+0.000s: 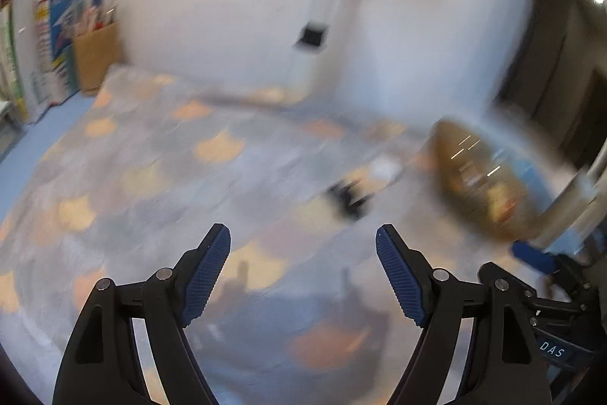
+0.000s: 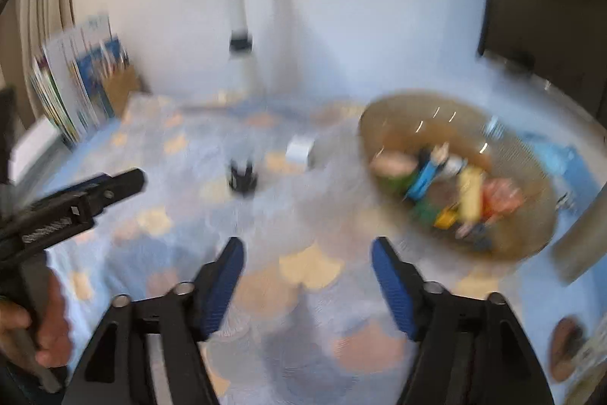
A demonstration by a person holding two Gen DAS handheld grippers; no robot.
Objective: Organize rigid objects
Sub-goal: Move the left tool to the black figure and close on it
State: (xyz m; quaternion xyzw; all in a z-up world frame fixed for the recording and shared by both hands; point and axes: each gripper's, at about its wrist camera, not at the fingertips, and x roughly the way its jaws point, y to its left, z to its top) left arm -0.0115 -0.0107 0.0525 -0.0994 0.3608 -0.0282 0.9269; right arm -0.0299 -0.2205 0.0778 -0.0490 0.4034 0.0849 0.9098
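Blue ribbed pads on both pairs of tongs, jaws standing apart with nothing between them. Left tongs (image 1: 303,253) over open patterned cloth (image 1: 159,177); right tongs (image 2: 308,262) likewise over bare cloth. Both views heavily blurred.

Brown translucent bowl (image 2: 383,124) to the right on the desk, holding a jumble of small coloured objects (image 2: 470,192); individual shapes too smeared to name. Out on the cloth, apart from the bowl: a small black object (image 2: 242,177) and a small white object (image 2: 300,150), near each other but not touching. Wide free stretch of cloth between tongs and these two.

Far edge closed off by a white wall (image 1: 227,6), with a pale post (image 2: 235,6) rising from the back of the desk. Left far corner taken up by upright books (image 2: 76,82) and a cardboard box (image 1: 96,59). A hand (image 2: 45,321) gripping the left tool's handle at the left border of the right wrist view.
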